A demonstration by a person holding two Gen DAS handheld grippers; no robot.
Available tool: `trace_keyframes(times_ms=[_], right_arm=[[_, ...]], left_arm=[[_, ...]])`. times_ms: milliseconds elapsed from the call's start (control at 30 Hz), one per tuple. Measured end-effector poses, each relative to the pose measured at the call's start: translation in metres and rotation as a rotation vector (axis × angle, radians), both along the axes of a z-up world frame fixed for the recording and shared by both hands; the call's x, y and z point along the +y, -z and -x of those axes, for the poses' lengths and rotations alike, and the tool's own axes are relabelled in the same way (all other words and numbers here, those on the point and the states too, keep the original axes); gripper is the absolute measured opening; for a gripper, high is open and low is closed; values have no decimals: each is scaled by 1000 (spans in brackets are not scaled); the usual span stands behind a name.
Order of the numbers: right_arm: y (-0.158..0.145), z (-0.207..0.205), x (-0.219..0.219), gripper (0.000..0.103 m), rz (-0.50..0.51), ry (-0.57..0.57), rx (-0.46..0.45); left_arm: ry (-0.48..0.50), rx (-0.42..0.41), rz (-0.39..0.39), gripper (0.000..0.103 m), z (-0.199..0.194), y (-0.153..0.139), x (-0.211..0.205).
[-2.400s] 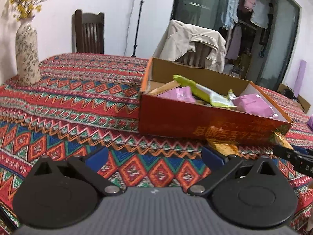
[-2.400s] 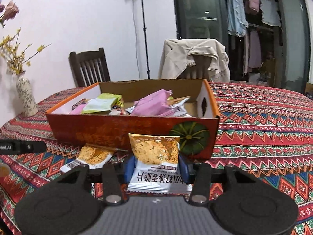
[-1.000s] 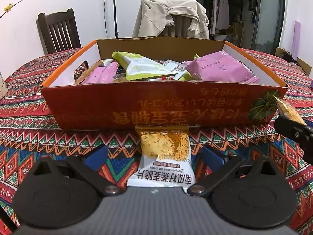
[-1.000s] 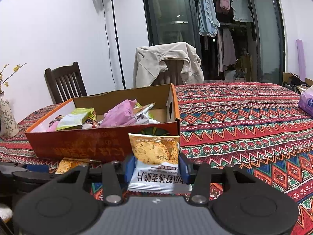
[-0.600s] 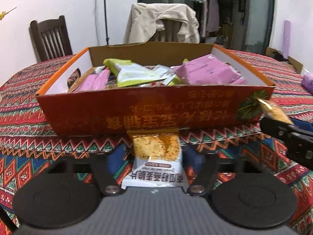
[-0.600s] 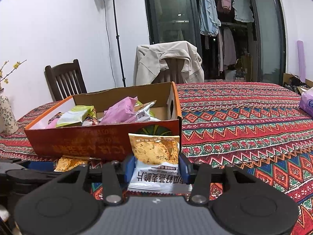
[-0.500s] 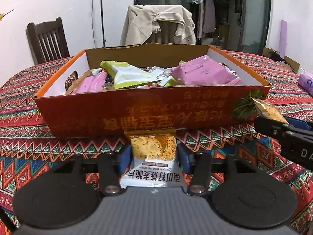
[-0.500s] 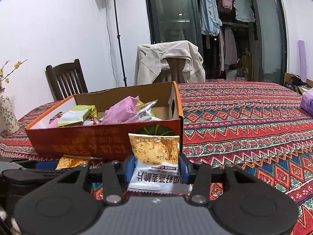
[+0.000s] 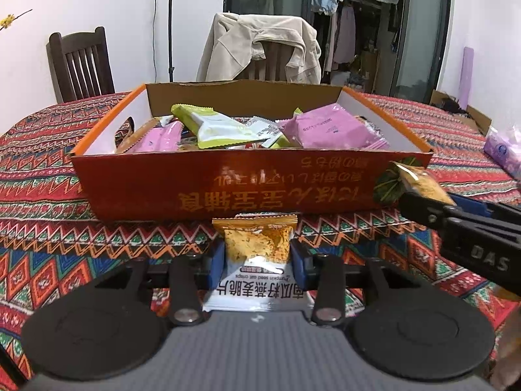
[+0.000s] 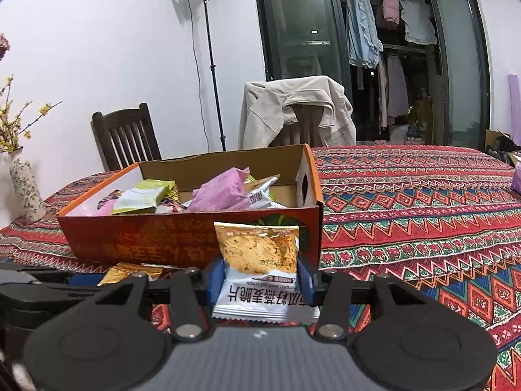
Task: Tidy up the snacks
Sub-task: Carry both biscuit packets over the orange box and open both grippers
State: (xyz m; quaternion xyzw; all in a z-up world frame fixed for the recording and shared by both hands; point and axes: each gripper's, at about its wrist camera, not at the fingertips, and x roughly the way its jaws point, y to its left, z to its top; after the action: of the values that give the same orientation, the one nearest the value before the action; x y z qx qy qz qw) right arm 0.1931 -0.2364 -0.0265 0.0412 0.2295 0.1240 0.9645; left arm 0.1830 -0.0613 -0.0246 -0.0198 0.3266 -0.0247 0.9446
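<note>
An orange cardboard box [image 9: 247, 192] holds several snack packets in pink, green and white. My left gripper [image 9: 257, 260] is shut on an orange-and-white oat crisp packet [image 9: 257, 260] just in front of the box's near wall. My right gripper [image 10: 260, 272] is shut on a second oat crisp packet [image 10: 259, 260], held near the box's right front corner [image 10: 312, 224]. In the left wrist view the right gripper [image 9: 433, 208] with its packet shows at the right. In the right wrist view the left gripper's packet [image 10: 130, 272] shows at the lower left.
The table carries a red patterned cloth [image 10: 407, 215]. A flower vase [image 10: 27, 189] stands at its left edge. A purple pack [image 9: 503, 154] lies at the right. Two chairs stand behind, one [image 9: 260, 49] draped with a beige jacket. A lamp stand [image 10: 208, 65] is by the wall.
My left gripper has moved in front of the box and shut on the oat crisp packet that lay on the cloth. My right gripper has lifted a little with its packet.
</note>
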Motion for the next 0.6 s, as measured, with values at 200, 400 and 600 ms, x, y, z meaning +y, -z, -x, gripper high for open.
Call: trace_keyframes(times_ms=[200,400,600], right_arm=[[-4,8,6,45,22,-31,-32],[-13,32,14,45,36,-57,-74],[-29,49,16,45,34,-61,-113]], left_arm=[[3,-30,19,42,21,-11,10],[16,-75,29,42,41,-26,20],[32,-150,41,42,58,-49,21]])
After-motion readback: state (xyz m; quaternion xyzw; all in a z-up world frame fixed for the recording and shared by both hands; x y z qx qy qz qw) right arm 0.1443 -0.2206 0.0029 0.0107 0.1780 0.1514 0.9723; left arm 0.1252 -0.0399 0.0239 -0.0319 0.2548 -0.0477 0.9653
